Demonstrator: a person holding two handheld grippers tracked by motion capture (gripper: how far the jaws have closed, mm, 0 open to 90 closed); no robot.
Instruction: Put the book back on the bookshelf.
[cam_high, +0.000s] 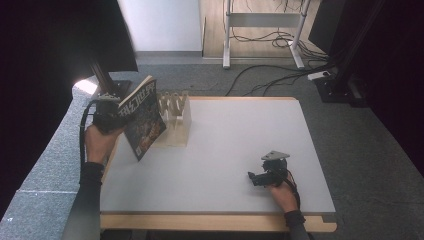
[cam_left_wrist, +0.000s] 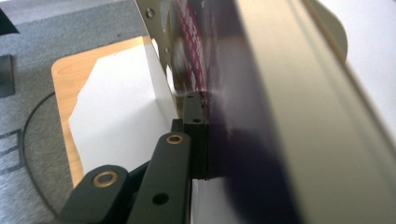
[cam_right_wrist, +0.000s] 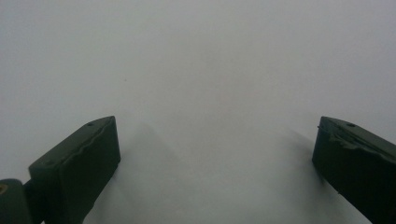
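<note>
One book (cam_high: 143, 116) was in hand, lifted over the table's (cam_high: 235, 150) far left corner and tilted, its spine edge pinched between the pads of the left gripper (cam_high: 111, 118). In the left gripper view one black jaw pressed flat against the dark cover (cam_left_wrist: 233, 140); the opposite jaw was hidden behind the book, and the cover print there was smeared into a red and white blur. From the high view the cover bore large pale characters along the spine side above a busy picture, too small to read. Just behind the book stood one pale wooden rack (cam_high: 175, 120) with upright dividers; its left end was covered by the book, so the slots could not be counted surely. One right gripper (cam_high: 264, 176) rested low on the near right part of the table, well apart from the book, its two jaws spread wide over bare white tabletop (cam_right_wrist: 210, 84) with nothing between them.
</note>
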